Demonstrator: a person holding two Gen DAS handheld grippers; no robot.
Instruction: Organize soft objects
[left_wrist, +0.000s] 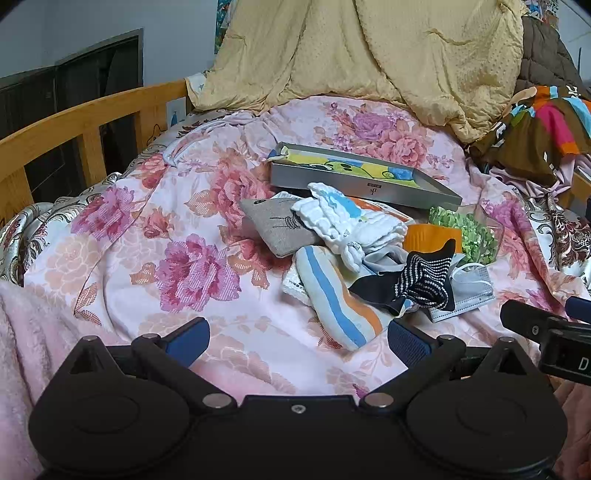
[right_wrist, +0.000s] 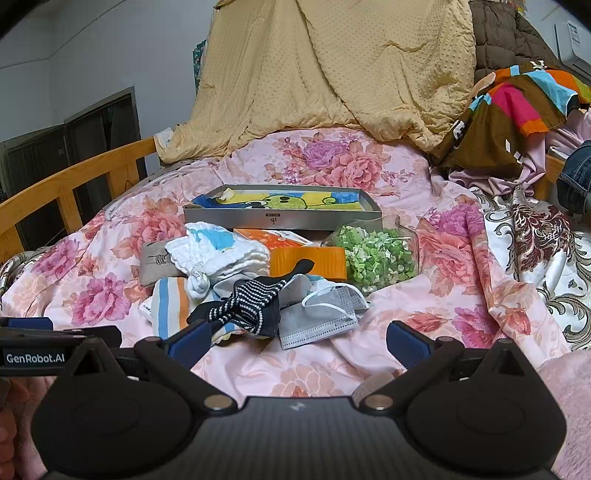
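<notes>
A pile of soft things lies on the floral bedspread (left_wrist: 192, 236): a white folded cloth (left_wrist: 343, 221) (right_wrist: 218, 251), a grey pouch (left_wrist: 275, 227), a striped sock (left_wrist: 340, 306) (right_wrist: 170, 302), a black dotted sock (left_wrist: 417, 282) (right_wrist: 251, 302) and a grey face mask (left_wrist: 465, 291) (right_wrist: 321, 317). Behind stands a grey box (left_wrist: 362, 182) (right_wrist: 284, 218) holding a yellow-blue cloth (right_wrist: 280, 201). My left gripper (left_wrist: 297, 341) is open and empty just in front of the striped sock. My right gripper (right_wrist: 297, 341) is open and empty just in front of the mask and the black sock.
An orange box (right_wrist: 308, 260) and a clear bag of green bits (right_wrist: 376, 254) lie beside the pile. A beige quilt (right_wrist: 332, 74) is heaped at the back. Colourful clothes (right_wrist: 517, 107) lie at the right. A wooden bed rail (left_wrist: 74, 122) runs along the left.
</notes>
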